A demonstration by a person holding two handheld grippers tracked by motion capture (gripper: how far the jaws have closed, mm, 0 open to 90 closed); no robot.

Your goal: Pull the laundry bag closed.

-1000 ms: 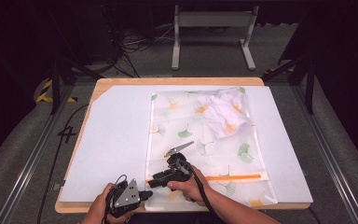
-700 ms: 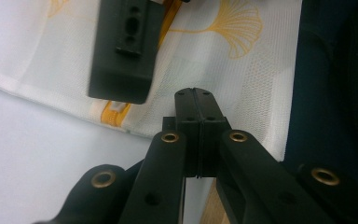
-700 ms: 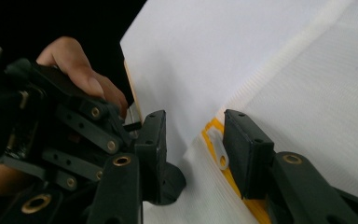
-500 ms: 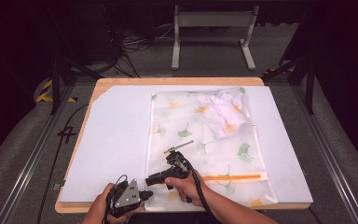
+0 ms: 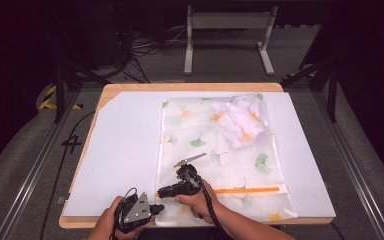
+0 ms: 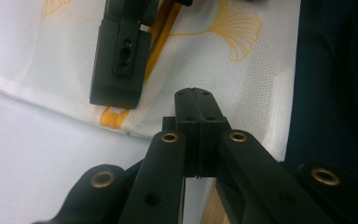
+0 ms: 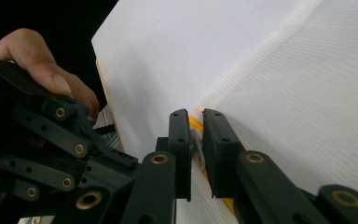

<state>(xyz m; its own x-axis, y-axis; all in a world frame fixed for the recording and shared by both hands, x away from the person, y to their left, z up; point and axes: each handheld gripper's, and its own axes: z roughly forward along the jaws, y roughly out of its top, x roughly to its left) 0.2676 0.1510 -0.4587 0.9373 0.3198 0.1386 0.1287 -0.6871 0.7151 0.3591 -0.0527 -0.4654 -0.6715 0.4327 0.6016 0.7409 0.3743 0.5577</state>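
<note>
Wooden desk (image 5: 107, 95) under a white sheet (image 5: 125, 150), seen from above. On the right half, a sheer mesh laundry bag (image 5: 220, 165) printed with ginkgo leaves, long side running far to near, with a crumpled white garment (image 5: 240, 120) inside at the far right corner. Across the bag's near end, an orange zipper (image 5: 250, 190) running left to right.

Just changed: right gripper (image 5: 164, 192), low at the zipper's left end, jaws just closing from partly apart to a narrow gap; in the right gripper view a small silvery zipper pull (image 7: 195, 140) sits between them, pads not clearly pressing yet. Likely meaning: grip on the pull nearly made, ready to draw the zipper along.

Right hand (image 5: 195, 200) lying flat on the bag, gripper pointing left, level. Left gripper (image 5: 156, 207) at the near desk edge, jaws fully together, empty, pointing right toward the bag's near left corner, left hand (image 5: 105, 222) wrapped round its body
</note>
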